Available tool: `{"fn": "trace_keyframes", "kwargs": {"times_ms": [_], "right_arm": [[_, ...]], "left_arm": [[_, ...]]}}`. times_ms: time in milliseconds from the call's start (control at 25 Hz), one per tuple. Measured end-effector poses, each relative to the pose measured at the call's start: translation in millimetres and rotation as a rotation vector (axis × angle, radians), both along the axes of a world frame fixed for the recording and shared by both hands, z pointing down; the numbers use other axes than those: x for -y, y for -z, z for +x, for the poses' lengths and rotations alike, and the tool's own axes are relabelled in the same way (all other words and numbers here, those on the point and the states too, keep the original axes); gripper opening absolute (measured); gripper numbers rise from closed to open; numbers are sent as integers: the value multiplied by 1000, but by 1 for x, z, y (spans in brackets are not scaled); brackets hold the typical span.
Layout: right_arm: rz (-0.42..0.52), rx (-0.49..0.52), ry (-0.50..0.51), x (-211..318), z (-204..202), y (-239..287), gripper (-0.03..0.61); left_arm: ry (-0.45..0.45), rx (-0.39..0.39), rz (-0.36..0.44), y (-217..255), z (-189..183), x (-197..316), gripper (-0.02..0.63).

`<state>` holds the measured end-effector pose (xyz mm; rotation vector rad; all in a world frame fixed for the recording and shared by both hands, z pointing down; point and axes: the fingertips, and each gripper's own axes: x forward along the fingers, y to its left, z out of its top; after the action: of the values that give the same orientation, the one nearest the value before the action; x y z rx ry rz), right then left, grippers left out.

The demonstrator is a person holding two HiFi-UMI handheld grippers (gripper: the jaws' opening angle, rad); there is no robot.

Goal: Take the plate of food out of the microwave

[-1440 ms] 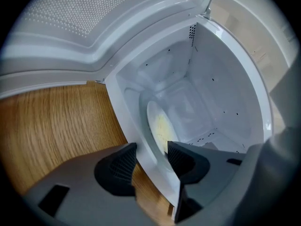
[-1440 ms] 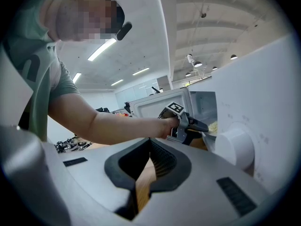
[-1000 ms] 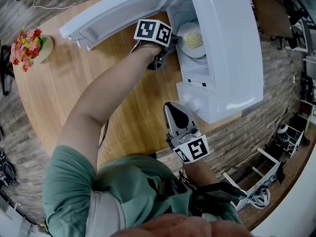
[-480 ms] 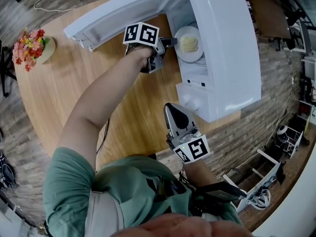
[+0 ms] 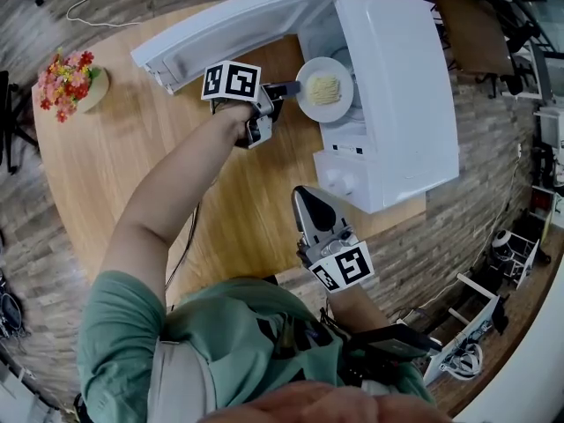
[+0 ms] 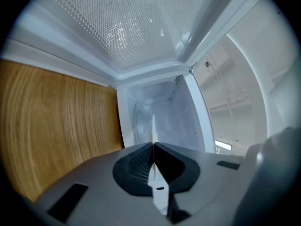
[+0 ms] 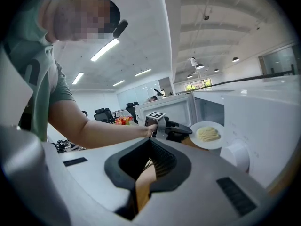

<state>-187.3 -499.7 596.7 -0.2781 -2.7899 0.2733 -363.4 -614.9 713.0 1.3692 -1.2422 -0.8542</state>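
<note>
A white plate (image 5: 306, 106) of pale noodles (image 5: 323, 88) hangs at the mouth of the white microwave (image 5: 397, 77), partly outside the cavity. My left gripper (image 5: 293, 87) has just closed its jaws and is shut on the plate's left rim. In the left gripper view the plate (image 6: 153, 125) shows edge-on as a thin white line between the pads of that gripper (image 6: 153, 147), with the cavity behind. My right gripper (image 5: 310, 191) rests shut and empty in front of the microwave's control panel. The right gripper view, past its own jaws (image 7: 149, 142), shows the plate (image 7: 207, 134) and the left gripper (image 7: 181, 127).
The microwave door (image 5: 233, 25) stands swung open to the left, above my left gripper. A pot of red and yellow flowers (image 5: 66, 82) sits at the far left of the round wooden table (image 5: 132, 174). Two knobs (image 5: 339, 183) face my right gripper.
The left gripper closed on the plate's rim inside the cavity, then drew back left and up, bringing the plate out to the opening. The right gripper stayed still.
</note>
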Motion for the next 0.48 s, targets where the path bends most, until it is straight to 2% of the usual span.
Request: {"fn": "trace_keyframes", "kwargs": {"times_ms": [480], "right_arm": [[27,26,-17,-13,14,22,6]], "left_arm": [[20,18,13,24,4,-29,9]]}}
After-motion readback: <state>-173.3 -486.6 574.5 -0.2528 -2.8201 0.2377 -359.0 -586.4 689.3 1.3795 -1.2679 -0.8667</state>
